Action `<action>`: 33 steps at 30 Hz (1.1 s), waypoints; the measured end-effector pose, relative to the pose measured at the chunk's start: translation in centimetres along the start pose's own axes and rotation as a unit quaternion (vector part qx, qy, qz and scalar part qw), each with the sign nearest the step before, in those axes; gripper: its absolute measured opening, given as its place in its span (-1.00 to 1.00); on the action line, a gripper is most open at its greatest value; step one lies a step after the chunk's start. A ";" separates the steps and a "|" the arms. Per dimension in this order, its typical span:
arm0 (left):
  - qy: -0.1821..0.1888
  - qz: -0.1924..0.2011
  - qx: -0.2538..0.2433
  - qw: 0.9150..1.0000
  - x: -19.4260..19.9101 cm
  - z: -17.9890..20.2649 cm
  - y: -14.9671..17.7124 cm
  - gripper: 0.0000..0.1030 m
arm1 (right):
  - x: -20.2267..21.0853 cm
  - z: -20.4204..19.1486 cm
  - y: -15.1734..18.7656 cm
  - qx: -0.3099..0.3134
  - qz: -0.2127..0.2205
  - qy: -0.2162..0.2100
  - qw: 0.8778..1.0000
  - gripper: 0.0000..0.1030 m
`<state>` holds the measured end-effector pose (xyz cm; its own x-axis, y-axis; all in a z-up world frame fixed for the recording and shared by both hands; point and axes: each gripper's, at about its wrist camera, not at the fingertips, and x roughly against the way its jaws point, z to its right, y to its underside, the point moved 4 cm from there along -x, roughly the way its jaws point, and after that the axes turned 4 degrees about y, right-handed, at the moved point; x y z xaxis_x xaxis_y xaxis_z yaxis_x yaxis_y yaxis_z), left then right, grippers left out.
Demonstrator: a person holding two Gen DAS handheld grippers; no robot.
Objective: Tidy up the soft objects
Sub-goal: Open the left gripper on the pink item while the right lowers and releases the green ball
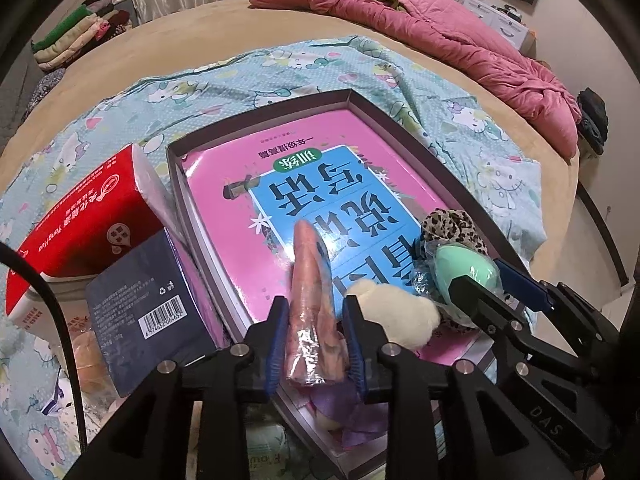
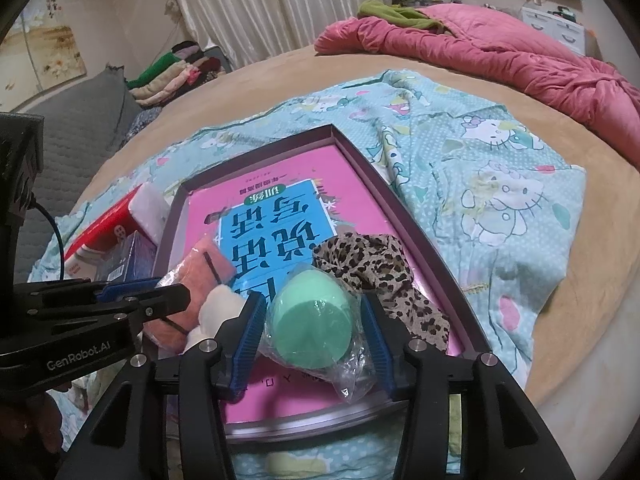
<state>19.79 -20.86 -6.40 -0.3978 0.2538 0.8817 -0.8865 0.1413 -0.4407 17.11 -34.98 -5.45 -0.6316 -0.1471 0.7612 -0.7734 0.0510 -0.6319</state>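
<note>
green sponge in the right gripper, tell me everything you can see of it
The green sponge is a mint, egg-shaped makeup sponge with a flat cut face toward the camera, matte and foamy, sealed in a crinkly clear bag. It sits between the right gripper's blue pads with a gap to the right pad, low over the pink book in the tray. A leopard scrunchie lies just behind it, a white plush to its left.

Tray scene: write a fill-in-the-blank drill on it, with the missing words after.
1. The green sponge sits between the ___ gripper's pads.
2. The scrunchie has a ___ print.
3. The tray holds a big ___ book.
4. The pink towel is between the ___ gripper's pads.

Missing: right; leopard; pink; left
</note>
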 end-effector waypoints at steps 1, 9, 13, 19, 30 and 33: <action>-0.001 0.001 0.000 1.000 0.0 0.0 0.0 -0.39 | 0.1 0.0 0.0 -0.001 0.002 0.000 1.000 0.03; -0.003 0.004 0.003 1.000 0.2 0.0 -0.1 -0.23 | 0.2 0.4 -0.2 -0.011 0.008 0.002 1.000 0.14; 0.001 0.008 0.007 1.000 0.5 -0.2 -0.1 -0.07 | 0.3 0.7 -0.3 -0.014 0.014 0.006 1.000 0.23; 0.011 0.021 0.015 1.000 1.3 -0.3 -0.2 0.04 | 0.7 0.9 -0.5 -0.018 0.026 0.013 0.999 0.31; 0.007 0.040 0.012 0.999 3.2 0.0 0.1 0.31 | 1.9 0.6 -0.9 -0.009 0.060 0.015 0.998 0.44; 0.006 0.047 0.011 0.999 4.0 -0.1 0.3 0.36 | 2.3 0.4 -1.0 -0.004 0.072 0.018 0.997 0.47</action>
<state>17.89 -19.72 -3.00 -0.4772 0.2770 0.8340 -0.8499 0.0958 -0.5181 16.42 -35.75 -3.09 -0.7373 -0.1030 0.6677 -0.6751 0.0766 -0.7337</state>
